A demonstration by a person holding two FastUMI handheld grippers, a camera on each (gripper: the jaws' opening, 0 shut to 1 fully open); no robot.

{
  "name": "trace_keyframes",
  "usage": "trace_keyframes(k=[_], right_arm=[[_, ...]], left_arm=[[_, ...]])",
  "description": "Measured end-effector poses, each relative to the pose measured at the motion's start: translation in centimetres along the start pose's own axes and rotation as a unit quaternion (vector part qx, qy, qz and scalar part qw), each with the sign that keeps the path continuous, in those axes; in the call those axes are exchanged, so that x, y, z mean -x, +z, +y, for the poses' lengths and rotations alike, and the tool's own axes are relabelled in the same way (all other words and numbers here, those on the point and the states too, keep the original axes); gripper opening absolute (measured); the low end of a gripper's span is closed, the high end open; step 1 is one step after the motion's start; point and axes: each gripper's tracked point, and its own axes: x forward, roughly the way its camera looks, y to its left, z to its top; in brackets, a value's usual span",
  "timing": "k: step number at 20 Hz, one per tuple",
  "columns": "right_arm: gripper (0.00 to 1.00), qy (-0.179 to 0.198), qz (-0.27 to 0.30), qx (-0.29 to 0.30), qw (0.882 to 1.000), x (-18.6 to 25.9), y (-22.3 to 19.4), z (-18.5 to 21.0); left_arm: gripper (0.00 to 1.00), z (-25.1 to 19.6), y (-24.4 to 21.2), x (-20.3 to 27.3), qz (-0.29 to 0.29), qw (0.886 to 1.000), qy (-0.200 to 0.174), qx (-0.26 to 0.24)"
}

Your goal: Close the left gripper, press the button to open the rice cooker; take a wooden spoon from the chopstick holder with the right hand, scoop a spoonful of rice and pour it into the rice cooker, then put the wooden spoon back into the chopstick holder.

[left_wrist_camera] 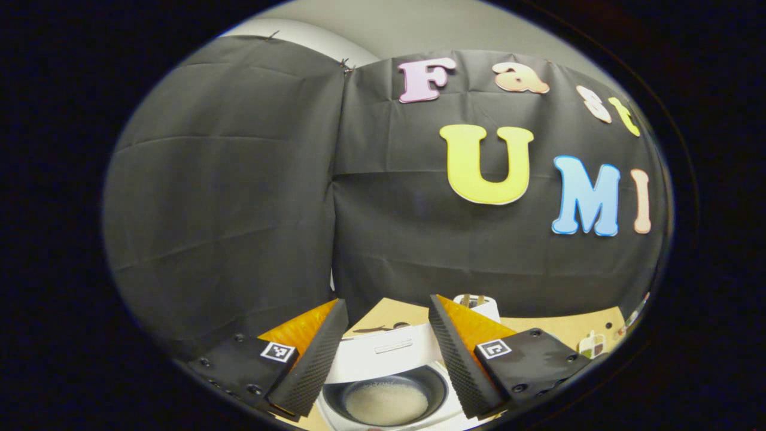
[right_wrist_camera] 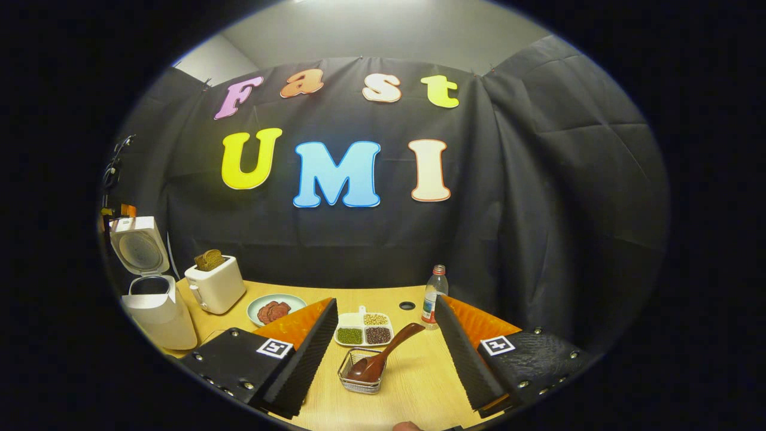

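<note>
Hovering over the open rice cooker, the left gripper has its 2 fingers spread wide with nothing between them. In the left gripper view the cooker's dark inner pot sits right below, with a pale layer of rice at its bottom. In the right gripper view the cooker stands at the far left of the tabletop with its lid raised upright.

The right gripper is also parted and empty, held above the tabletop. Straight ahead of it lies the wooden spoon, bowl down inside a small wire basket, handle leaning up and to the right.

Beyond the basket is a white divided dish holding 3 kinds of grains. A plate with reddish food, a white toaster with bread in it and a plastic bottle stand nearby.
</note>
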Motion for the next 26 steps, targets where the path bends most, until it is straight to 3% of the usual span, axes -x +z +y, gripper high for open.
trace_keyframes(k=[7, 22, 23, 26], right_arm=[[0.98, 0.025, 0.009, 0.008, 1.000, -0.4, -0.8, 0.7], [0.98, 0.034, 0.019, 0.006, 0.999, 0.2, -1.8, 1.1], [0.99, 0.033, 0.019, 0.008, 0.999, 0.4, -1.7, 1.1], [0.98, 0.033, 0.019, 0.006, 0.999, 0.4, -1.7, 1.4]], left_arm=[[1.00, -1.6, -5.1, 3.8, 0.017, 1.000, -0.006, -0.006], [0.98, -3.4, -16.1, 7.2, 0.085, 0.996, -0.017, -0.011], [0.95, -3.4, -16.5, 7.3, 0.085, 0.996, -0.017, -0.017], [0.98, -3.4, -17.3, 7.4, 0.088, 0.996, -0.020, -0.022]])
